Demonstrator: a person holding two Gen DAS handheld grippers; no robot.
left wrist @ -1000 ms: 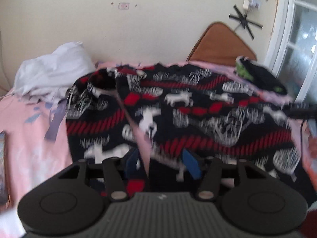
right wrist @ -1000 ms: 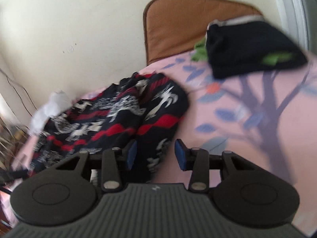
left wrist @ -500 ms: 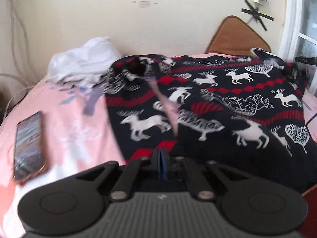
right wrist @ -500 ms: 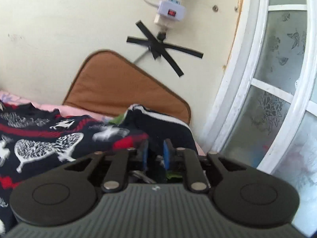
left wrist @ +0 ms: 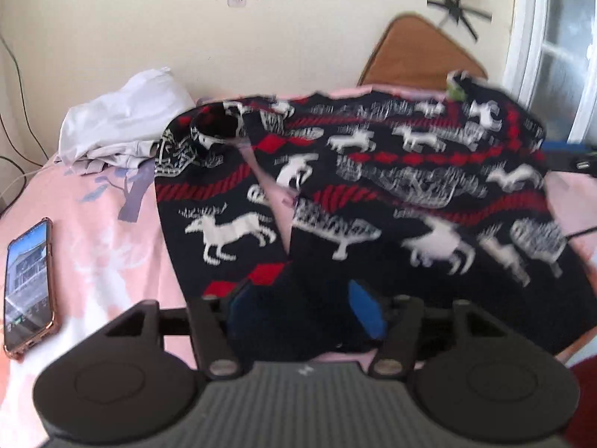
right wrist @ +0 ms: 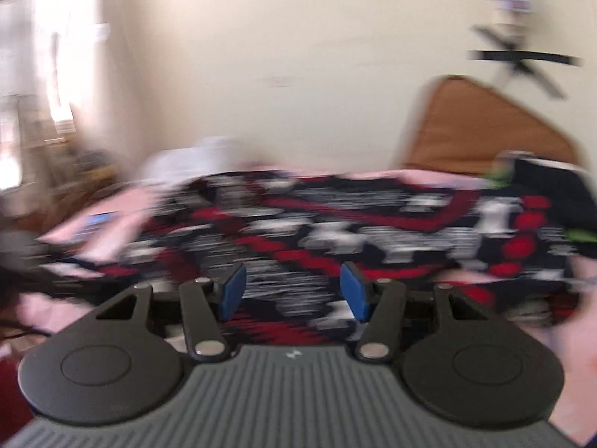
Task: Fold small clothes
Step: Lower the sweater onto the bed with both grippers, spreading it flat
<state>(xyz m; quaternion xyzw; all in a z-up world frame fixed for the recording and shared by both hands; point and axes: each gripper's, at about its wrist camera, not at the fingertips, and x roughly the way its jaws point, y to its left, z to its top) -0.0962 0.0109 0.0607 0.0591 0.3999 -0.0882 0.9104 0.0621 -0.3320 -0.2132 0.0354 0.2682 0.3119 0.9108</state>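
Observation:
Black trousers with white deer and red stripes [left wrist: 391, 186] lie spread flat across the pink bedsheet [left wrist: 104, 246], two legs side by side with a narrow gap between them. My left gripper [left wrist: 306, 310] is open, its blue pads either side of the trousers' near edge. In the blurred right wrist view the same trousers [right wrist: 335, 231] lie ahead, and my right gripper [right wrist: 291, 291] is open and empty just above their near edge.
A phone [left wrist: 28, 283] lies on the sheet at the left. A crumpled white garment [left wrist: 123, 127] sits at the back left. A brown cushion [left wrist: 418, 56] leans on the wall, with a folded dark garment [right wrist: 548, 183] at the back right.
Both grippers were shut on the trousers half a second ago and have opened, letting the cloth go. The right gripper has swung left to face across the trousers.

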